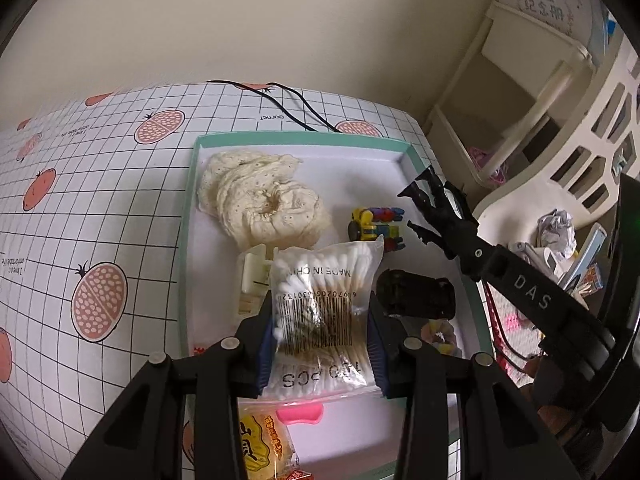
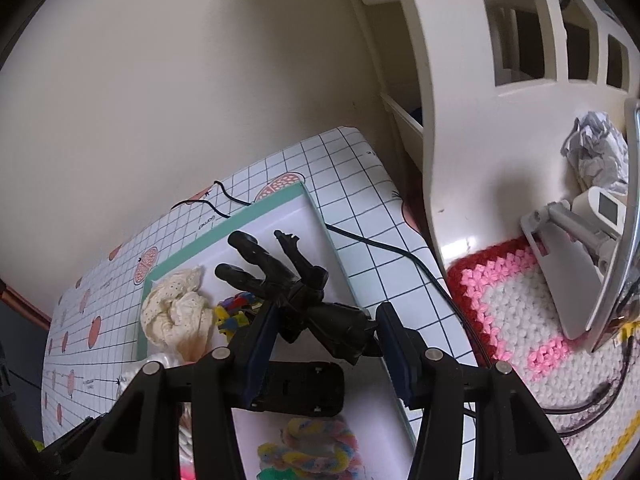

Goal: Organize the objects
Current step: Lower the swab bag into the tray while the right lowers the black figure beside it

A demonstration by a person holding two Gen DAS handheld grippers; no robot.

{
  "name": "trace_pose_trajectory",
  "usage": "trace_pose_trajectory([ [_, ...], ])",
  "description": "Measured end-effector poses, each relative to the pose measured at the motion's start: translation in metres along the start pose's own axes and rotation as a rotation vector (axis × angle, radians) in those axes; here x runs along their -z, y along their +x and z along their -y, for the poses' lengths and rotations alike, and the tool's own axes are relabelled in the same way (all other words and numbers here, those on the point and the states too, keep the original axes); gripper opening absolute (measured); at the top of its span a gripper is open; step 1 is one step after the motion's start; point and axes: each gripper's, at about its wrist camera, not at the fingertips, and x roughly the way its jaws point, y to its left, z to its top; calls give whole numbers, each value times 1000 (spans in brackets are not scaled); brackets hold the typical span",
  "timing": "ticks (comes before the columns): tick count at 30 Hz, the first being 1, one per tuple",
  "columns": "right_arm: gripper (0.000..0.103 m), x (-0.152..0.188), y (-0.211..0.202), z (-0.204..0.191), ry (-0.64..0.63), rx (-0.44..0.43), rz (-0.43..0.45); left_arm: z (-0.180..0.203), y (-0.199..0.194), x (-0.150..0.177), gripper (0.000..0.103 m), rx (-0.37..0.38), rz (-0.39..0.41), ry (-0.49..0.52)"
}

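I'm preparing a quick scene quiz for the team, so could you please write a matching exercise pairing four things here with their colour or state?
Things:
1. cotton swab bag
2. crumpled cloth
3. black figure
4. toy car

States:
A. lying in the tray, black
B. clamped in the left gripper
C. between the right gripper fingers
D. cream, at the tray's far end

Pairs: 1-B, 2-D, 3-C, 4-A
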Motion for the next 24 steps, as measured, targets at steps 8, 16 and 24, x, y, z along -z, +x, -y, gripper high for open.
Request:
trace_pose_trajectory([
  [8,54,4,3,-2,-6,-4,-16,1,-1,0,41,9,-8,6],
  [16,56,5,2,-4,-8,-10,-21,-1,-11,-4,51,31,9,-6],
  [24,56,4,-6,-15,-38,-29,-7,-9,-28,-9,51,29,51,-22],
])
